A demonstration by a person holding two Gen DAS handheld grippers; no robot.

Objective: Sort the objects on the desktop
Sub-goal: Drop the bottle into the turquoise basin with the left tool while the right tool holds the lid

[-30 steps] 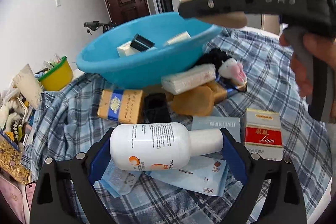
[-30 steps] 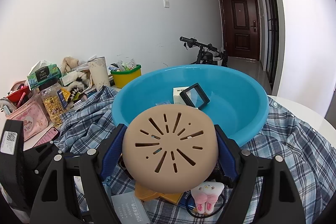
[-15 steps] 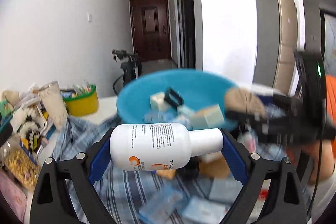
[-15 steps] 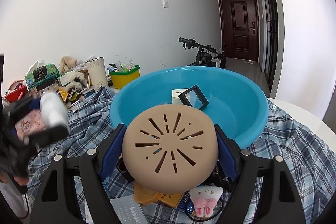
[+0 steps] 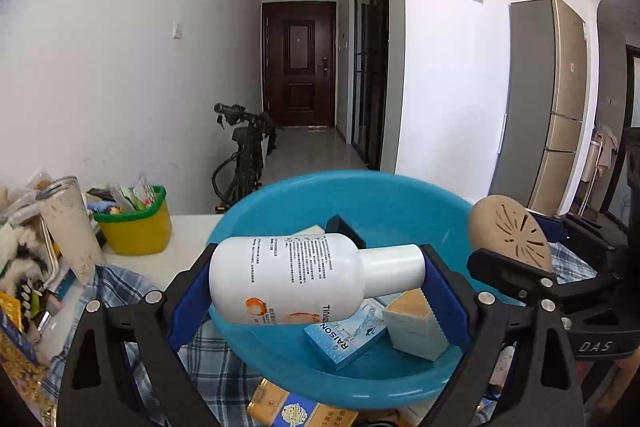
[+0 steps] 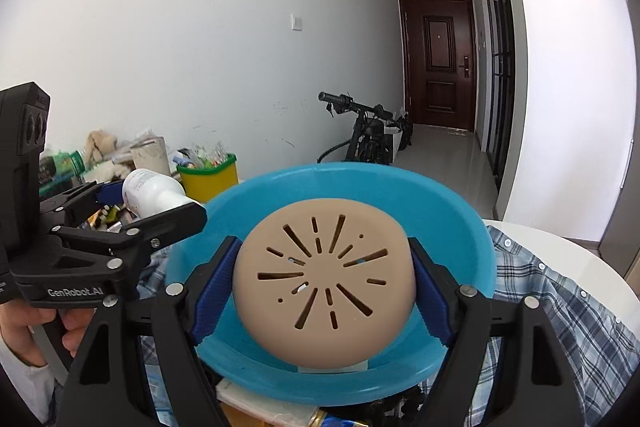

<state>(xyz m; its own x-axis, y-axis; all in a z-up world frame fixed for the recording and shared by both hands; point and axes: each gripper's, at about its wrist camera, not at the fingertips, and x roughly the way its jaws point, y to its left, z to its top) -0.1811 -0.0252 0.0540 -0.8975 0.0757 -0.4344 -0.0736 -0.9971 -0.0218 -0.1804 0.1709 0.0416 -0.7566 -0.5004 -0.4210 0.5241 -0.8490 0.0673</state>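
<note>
My left gripper (image 5: pixel 316 281) is shut on a white lotion bottle (image 5: pixel 296 277), held sideways above the near rim of the blue basin (image 5: pixel 360 195). The basin holds a light blue box (image 5: pixel 346 335), a tan box (image 5: pixel 416 323) and a black frame (image 5: pixel 344 229). My right gripper (image 6: pixel 324 283) is shut on a tan domed cover with slots (image 6: pixel 324 283), held over the blue basin (image 6: pixel 460 223). The cover also shows at the right of the left wrist view (image 5: pixel 508 237). The left gripper with the bottle (image 6: pixel 152 193) shows at the left of the right wrist view.
A plaid cloth (image 6: pixel 560 291) covers the white table (image 6: pixel 592 259). A yellow-green bin (image 5: pixel 134 223) and a cluttered pile with a cup (image 5: pixel 68 223) stand at the left. An orange-blue carton (image 5: pixel 296 411) lies under the basin's near edge. A bicycle (image 5: pixel 244 151) stands behind.
My left gripper has lifted the bottle from the table clutter up to the basin's rim. My right gripper has moved the tan cover forward over the basin.
</note>
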